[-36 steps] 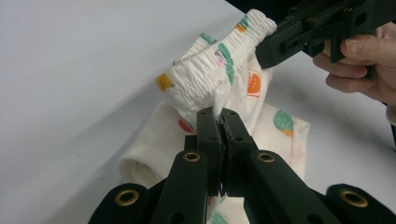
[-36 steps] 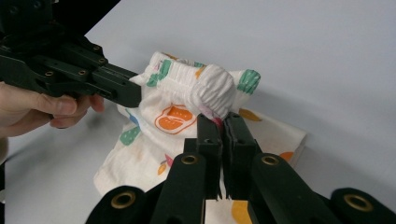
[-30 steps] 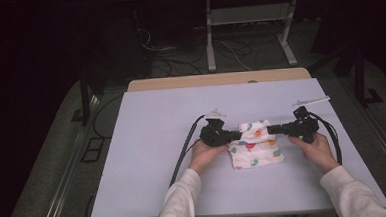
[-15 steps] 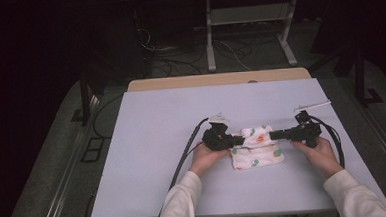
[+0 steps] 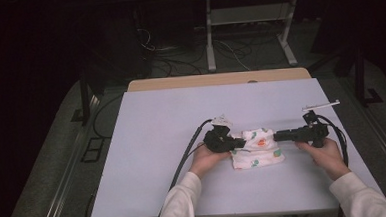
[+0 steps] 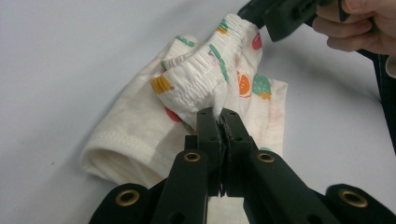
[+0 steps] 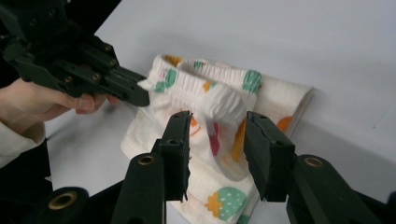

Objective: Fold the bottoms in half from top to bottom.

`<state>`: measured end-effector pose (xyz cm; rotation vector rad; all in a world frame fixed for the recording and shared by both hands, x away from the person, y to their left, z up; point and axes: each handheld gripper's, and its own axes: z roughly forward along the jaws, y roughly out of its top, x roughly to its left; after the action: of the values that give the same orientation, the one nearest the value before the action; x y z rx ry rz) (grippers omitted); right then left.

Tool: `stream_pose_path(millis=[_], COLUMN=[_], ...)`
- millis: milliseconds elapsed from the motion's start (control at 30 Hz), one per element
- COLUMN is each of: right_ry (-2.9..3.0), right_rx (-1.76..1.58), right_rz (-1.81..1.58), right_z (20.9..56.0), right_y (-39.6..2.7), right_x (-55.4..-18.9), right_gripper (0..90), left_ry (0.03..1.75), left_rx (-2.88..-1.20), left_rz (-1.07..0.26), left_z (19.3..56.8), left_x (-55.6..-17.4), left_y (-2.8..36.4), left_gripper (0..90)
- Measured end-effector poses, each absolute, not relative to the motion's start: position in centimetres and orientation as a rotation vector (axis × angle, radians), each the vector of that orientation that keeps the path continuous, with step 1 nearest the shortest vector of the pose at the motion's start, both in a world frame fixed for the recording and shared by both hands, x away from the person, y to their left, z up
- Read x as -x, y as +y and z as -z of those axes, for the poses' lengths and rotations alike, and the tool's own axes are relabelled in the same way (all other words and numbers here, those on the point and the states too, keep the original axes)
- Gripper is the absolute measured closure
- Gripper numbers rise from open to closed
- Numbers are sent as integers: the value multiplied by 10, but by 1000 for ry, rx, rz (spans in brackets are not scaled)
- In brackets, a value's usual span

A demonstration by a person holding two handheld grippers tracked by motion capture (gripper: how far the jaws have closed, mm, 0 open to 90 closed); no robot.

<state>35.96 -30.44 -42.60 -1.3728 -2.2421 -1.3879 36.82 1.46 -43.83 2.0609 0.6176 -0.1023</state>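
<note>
A small white garment [image 5: 256,153] with a fruit print and an elastic waistband lies folded on the pale table [image 5: 171,114]. My left gripper [image 5: 240,142] comes in from the left, shut on one end of the raised waistband [image 6: 205,74]; its tips [image 6: 219,116] pinch the cloth. My right gripper [image 5: 276,135] points at the other end from the right. Its jaws have just been opening and now stand apart [image 7: 217,128], with the waistband [image 7: 210,93] between them but not pressed. Across the cloth in the right gripper view is the left gripper [image 7: 140,95].
Black cables [image 5: 188,154] trail from both grippers toward the table's front. A wooden edge [image 5: 219,79] borders the far side of the table. Beyond it, a metal stand [image 5: 210,42] and loose cables sit on the dark floor.
The right gripper's jaws have parted and let go of the waistband. The left gripper keeps its grip. Both hands stay nearly in place.
</note>
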Motion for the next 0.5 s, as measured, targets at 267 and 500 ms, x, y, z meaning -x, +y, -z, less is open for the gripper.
stream_pose_path(millis=[267,500], right_ry=[-2263,-2321], right_rx=[1404,1449], right_rz=[1419,1364], right_z=[415,406], right_y=[-300,-279], right_x=[-367,-383], right_gripper=[795,886], left_ry=[576,564], left_rx=[-2090,-2099], left_rz=[106,109], left_z=[439,441], left_x=[-365,-364], left_y=[12,11], left_gripper=[867,866])
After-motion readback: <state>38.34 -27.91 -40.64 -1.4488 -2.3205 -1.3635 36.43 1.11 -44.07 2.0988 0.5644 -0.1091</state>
